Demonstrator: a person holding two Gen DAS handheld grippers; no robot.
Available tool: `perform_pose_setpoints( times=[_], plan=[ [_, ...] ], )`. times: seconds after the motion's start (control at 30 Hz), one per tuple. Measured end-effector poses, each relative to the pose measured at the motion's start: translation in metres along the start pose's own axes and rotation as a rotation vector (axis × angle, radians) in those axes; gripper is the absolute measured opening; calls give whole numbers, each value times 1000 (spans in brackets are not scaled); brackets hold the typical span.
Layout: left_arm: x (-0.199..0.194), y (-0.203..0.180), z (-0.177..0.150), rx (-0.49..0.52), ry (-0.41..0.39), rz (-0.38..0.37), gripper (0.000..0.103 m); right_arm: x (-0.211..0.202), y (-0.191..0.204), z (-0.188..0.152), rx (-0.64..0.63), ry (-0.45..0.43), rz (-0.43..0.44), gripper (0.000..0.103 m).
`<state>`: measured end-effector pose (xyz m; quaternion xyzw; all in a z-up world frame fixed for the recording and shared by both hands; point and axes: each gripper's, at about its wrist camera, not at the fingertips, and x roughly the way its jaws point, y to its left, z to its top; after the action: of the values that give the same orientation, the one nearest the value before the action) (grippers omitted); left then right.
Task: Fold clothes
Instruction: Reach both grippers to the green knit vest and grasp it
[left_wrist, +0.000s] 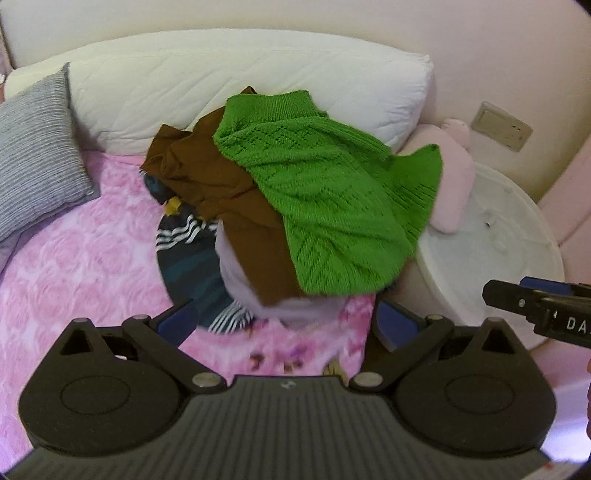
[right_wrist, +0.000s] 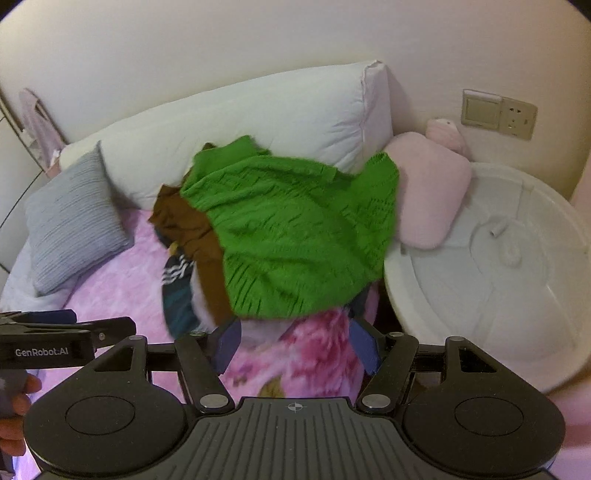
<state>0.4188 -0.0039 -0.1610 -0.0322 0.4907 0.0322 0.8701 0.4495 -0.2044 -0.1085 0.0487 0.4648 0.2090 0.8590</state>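
A heap of clothes lies on the pink floral bedspread (left_wrist: 74, 258), just in front of the white pillow (left_wrist: 184, 85). The green knit sweater (left_wrist: 325, 206) is on top, over a brown garment (left_wrist: 225, 184) and a dark striped one (left_wrist: 188, 258). Left of the heap is a grey cushion (left_wrist: 33, 155); right of it a pink cushion (right_wrist: 432, 199) and a white round lid (right_wrist: 498, 288). The left tongs (left_wrist: 284, 321) and right tongs (right_wrist: 291, 343) both stand spread, empty, near the heap's front edge.

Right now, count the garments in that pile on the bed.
4 visible: green knit sweater on top, brown garment beneath its left side, dark striped piece under that, pale lilac one at the front. More may be buried.
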Motion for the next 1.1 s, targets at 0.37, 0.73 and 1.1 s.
perform_pose_setpoints(
  times=[0.37, 0.73, 1.1],
  plan=[
    [104, 12, 43, -6, 64, -19, 102, 98, -20, 39, 42, 34, -43, 63],
    [170, 20, 52, -46, 102, -31, 97, 169, -54, 23, 401, 42, 45, 63],
    [200, 29, 64, -67, 122, -20, 97, 223, -107, 10, 1014, -13, 180, 29]
  ],
)
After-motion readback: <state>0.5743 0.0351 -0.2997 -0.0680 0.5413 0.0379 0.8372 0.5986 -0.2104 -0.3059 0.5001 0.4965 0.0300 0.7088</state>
